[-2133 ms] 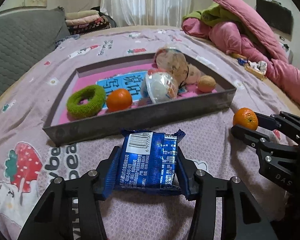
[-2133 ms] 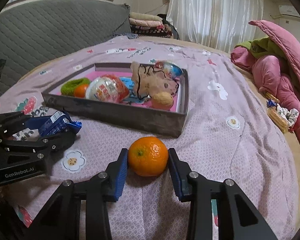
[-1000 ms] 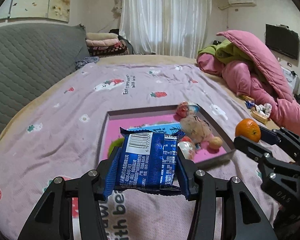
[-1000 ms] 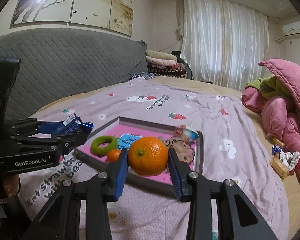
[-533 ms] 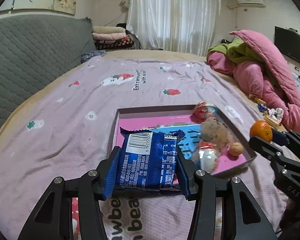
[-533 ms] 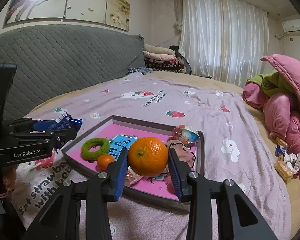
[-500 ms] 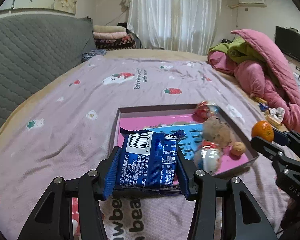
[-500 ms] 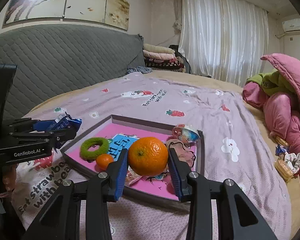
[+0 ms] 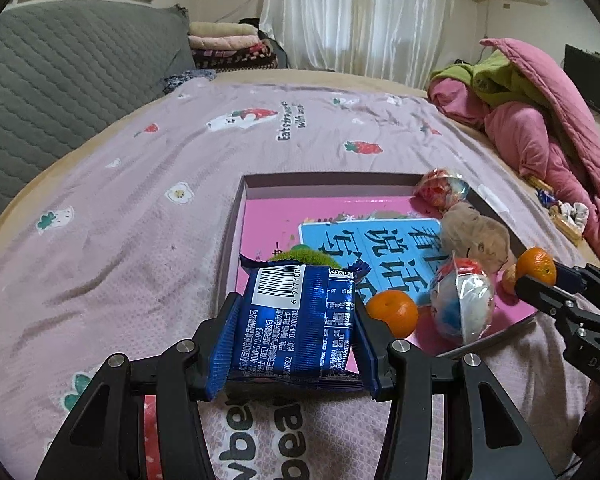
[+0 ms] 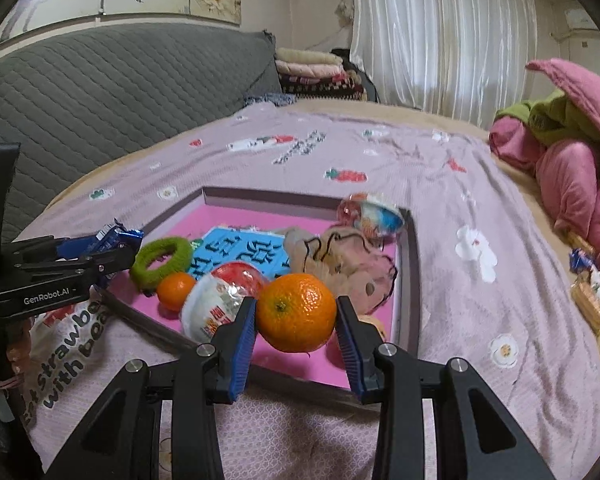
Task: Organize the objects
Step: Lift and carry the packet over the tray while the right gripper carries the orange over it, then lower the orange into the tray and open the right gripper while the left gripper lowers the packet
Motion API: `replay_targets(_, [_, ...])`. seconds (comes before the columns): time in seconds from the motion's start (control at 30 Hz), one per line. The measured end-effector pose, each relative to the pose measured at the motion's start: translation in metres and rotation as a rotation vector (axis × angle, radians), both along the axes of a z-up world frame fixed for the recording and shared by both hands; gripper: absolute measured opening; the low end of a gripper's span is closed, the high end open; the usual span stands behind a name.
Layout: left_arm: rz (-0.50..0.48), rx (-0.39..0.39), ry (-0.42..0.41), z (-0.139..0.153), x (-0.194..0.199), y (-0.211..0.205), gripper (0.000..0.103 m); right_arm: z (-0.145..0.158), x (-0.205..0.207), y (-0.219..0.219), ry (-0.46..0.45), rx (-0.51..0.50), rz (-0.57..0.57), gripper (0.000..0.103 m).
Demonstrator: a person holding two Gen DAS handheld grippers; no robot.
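Left wrist view: left claw [image 9: 294, 344] grips blue snack packet [image 9: 296, 322], barcode end forward.

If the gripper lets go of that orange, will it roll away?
Probably a little. The orange is round and smooth, so it would likely roll once the right gripper opens. It hangs over the tray, whose raised walls and crowded toys should stop it quickly. It looks firm, so the pinch shouldn't squash it.
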State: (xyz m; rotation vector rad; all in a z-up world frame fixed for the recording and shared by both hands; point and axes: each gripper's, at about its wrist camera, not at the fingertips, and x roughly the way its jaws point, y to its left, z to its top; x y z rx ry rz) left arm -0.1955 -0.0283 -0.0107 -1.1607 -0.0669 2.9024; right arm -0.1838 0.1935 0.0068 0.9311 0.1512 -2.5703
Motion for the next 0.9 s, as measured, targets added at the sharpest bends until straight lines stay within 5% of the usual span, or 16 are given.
replay_targets(0.9, [0.007,-0.005,-0.034,-0.022,-0.018,0.003,0.053,-0.027,-0.024,-0.013,-0.083,0.048,0.018,0.040])
